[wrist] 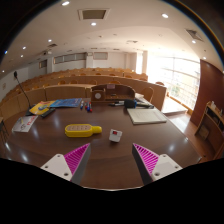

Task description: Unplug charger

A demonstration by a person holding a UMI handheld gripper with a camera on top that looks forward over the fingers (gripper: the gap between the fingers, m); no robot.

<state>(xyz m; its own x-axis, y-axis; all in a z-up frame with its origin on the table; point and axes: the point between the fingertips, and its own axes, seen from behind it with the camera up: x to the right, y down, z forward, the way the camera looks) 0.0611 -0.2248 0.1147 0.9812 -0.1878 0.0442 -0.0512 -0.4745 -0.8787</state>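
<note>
My gripper point(112, 160) is open, its two pink-padded fingers point(75, 158) spread wide above a dark brown wooden table point(110, 148) with nothing between them. Just ahead of the fingers lies a small white charger-like block point(116, 135). To its left rests a yellow oblong object point(82, 129), which looks like a power strip. No cable can be made out from here.
Beyond these lie a closed grey laptop point(145, 115), papers and a blue-and-yellow item point(52, 104) at the left, and a dark object point(113, 96) at the table's far side. Rows of wooden desks point(100, 80) fill the hall behind; windows point(180, 75) stand at the right.
</note>
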